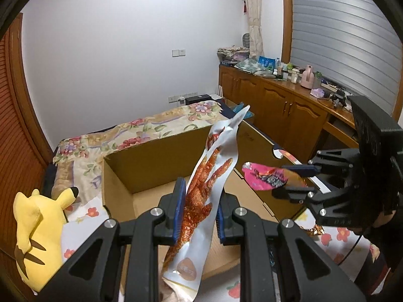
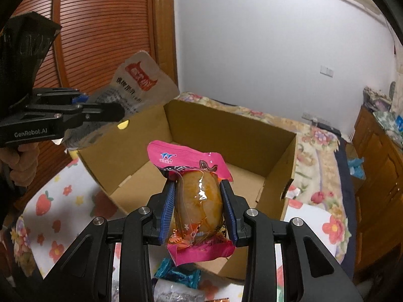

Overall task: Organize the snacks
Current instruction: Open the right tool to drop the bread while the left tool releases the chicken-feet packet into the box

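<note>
My left gripper (image 1: 199, 201) is shut on a long white snack packet printed with orange chicken feet (image 1: 209, 181), held upright above the open cardboard box (image 1: 151, 161). The packet (image 2: 136, 85) and left gripper (image 2: 110, 112) also show in the right wrist view, at the box's left wall. My right gripper (image 2: 197, 201) is shut on a pink packet with a round orange-brown snack (image 2: 199, 196), held over the box (image 2: 226, 130). In the left wrist view the right gripper (image 1: 297, 178) holds that pink packet (image 1: 264, 178) at the box's right rim.
The box sits on a bed with a floral sheet (image 1: 151, 128) and strawberry cloth (image 2: 58, 201). A yellow plush toy (image 1: 37, 229) lies left of the box. Loose snack packets, one teal (image 2: 176, 274), lie in front. A wooden cabinet (image 1: 284, 108) stands at the right.
</note>
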Action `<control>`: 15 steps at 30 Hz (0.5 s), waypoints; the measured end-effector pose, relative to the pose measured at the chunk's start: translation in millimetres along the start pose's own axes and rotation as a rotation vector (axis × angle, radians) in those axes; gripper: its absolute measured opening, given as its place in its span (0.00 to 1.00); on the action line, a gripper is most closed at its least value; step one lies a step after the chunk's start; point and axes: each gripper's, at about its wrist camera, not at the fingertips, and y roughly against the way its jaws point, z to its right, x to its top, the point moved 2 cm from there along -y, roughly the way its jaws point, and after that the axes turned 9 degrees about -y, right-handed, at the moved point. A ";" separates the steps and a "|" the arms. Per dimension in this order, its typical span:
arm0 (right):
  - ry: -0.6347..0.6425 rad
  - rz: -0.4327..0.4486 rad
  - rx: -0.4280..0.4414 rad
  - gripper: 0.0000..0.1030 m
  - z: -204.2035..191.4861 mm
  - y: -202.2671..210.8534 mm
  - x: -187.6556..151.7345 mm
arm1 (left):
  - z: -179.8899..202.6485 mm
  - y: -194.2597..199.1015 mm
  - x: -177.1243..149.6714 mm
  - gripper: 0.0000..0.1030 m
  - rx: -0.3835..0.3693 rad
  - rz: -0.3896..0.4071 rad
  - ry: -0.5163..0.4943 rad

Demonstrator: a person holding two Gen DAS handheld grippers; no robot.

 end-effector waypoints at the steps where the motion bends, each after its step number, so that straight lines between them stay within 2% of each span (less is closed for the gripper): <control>1: -0.005 -0.006 0.000 0.34 1.0 -3.1 -1.1 | -0.3 -3.3 -0.5 0.18 0.001 -0.003 0.003; 7: -0.024 -0.024 -0.015 0.34 8.3 -13.6 -5.1 | -1.3 -21.0 -3.2 0.18 -0.001 -0.020 0.016; 15: -0.044 0.001 0.003 0.37 11.8 0.0 -6.0 | -1.1 -37.3 -2.0 0.18 0.012 -0.039 0.021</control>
